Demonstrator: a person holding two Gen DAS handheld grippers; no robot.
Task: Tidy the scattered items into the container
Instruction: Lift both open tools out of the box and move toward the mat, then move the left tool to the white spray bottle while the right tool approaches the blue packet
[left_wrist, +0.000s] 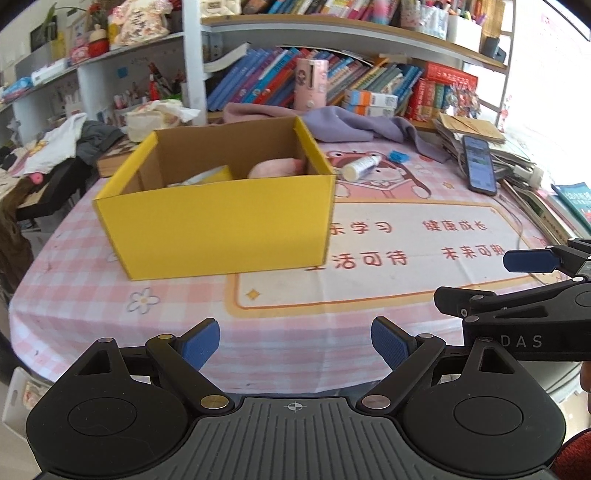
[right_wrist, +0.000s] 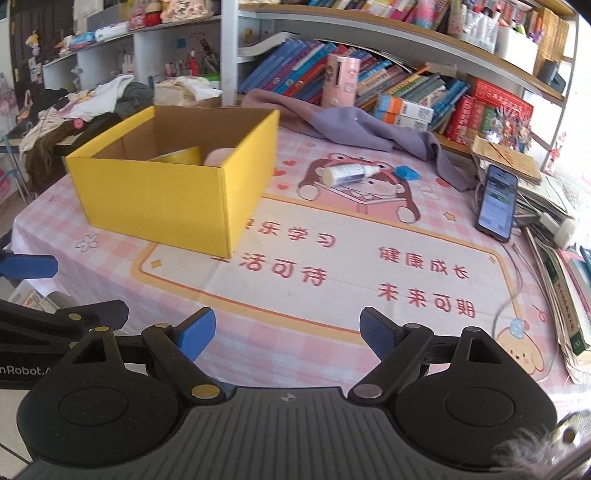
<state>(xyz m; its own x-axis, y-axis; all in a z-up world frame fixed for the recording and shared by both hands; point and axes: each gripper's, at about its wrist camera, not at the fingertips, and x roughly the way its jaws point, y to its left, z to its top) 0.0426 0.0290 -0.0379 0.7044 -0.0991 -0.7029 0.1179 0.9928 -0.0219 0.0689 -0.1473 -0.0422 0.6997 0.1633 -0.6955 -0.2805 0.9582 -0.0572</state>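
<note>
Right wrist view: both grippers, right (right_wrist: 287, 334) and left (left_wrist: 294, 349), hover with jaws wide and empty before the yellow box (right_wrist: 177, 188) on the table (right_wrist: 369, 258).

A home study corner is showing here: behind the worktop (right_wrist: 332, 280) in its pink cartoon cloth, shelves (right_wrist: 388, 40) are sagging with children's books (right_wrist: 295, 70), while clothes (right_wrist: 110, 96) are piling up left of it.

Pink checked table (right_wrist: 110, 254): yellow box (right_wrist: 166, 199), bottle (right_wrist: 347, 173), phone (right_wrist: 498, 201), cloth (right_wrist: 354, 125).
</note>
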